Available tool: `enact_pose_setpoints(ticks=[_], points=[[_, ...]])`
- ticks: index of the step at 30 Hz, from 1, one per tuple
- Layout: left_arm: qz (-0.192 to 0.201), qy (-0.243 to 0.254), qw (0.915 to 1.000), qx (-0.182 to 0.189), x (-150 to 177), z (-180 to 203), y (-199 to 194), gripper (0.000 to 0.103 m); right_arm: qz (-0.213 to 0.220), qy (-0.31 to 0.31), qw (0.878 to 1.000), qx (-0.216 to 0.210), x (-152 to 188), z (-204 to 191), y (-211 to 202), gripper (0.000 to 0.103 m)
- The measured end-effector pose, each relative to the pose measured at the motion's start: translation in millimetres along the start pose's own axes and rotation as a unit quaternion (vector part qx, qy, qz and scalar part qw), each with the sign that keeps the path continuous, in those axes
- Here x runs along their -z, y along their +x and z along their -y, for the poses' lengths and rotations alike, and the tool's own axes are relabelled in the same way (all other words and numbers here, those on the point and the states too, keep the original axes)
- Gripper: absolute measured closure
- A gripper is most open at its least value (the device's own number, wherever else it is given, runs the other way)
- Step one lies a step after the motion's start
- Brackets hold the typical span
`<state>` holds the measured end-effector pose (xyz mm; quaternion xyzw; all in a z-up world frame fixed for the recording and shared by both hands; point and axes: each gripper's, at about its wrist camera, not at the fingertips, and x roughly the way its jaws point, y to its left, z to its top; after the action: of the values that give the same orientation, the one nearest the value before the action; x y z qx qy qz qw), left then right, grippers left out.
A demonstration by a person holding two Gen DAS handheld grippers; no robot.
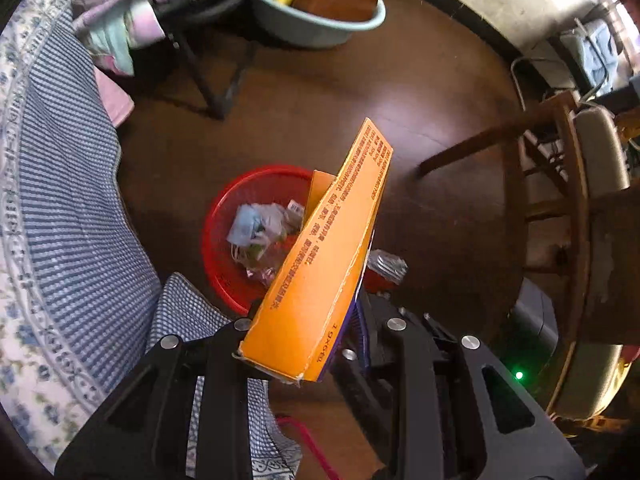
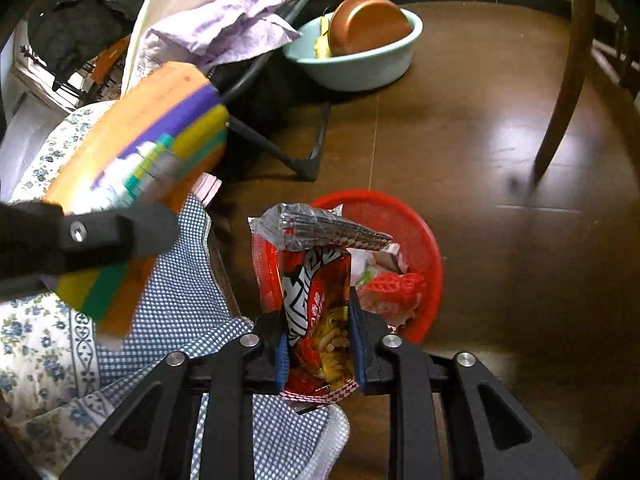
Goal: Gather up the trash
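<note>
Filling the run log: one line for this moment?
left tongs: orange cardboard box | right tongs: red snack wrapper | both above red plastic basket

One box (image 1: 320,264), one wrapper (image 2: 320,312), one basket (image 2: 420,240)

Left wrist view: looked steeply down along its own fingers from above the red basket (image 1: 224,240), close over it, with the orange box (image 1: 320,256) filling the middle.
Right wrist view: looked down and forward along its fingers from just beside the basket (image 2: 420,236), the snack bag (image 2: 320,300) near the lens.
Facing: both faced the dark wooden floor (image 1: 400,92) toward the far wall.
Shared: basket, checked bedcover (image 2: 180,288), blue basin (image 2: 360,64), folding chair legs (image 1: 208,80); the box (image 2: 152,160) appeared at the right view's left.
</note>
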<state>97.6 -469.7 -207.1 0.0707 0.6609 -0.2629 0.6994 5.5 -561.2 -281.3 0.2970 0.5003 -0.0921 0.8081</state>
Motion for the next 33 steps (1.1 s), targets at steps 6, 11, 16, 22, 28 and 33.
enact_pose_setpoints(ticks=[6, 11, 16, 22, 28, 33], points=[[0.002, -0.003, 0.9993, -0.037, 1, -9, 14, 0.044, -0.001, -0.006, 0.999, 0.032, 7, 4, 11, 0.051], [0.011, 0.001, 0.9985, -0.053, 3, -9, 11, 0.032, 0.004, -0.011, 0.998, 0.055, 9, 7, 3, 0.043], [0.019, 0.017, 0.997, -0.073, 14, -2, 3, 0.024, 0.011, -0.028, 0.996, 0.079, 13, 1, -13, 0.031], [0.015, 0.03, 0.9959, -0.084, 24, 5, 2, 0.024, 0.009, -0.053, 0.994, 0.099, 16, -6, -26, 0.027], [0.024, 0.032, 0.9947, -0.094, 30, 5, -4, 0.019, 0.006, -0.055, 0.993, 0.104, 16, -7, -28, 0.027], [0.035, 0.047, 0.9932, -0.101, 33, 9, -9, 0.019, 0.006, -0.057, 0.992, 0.108, 17, -7, -28, 0.027]])
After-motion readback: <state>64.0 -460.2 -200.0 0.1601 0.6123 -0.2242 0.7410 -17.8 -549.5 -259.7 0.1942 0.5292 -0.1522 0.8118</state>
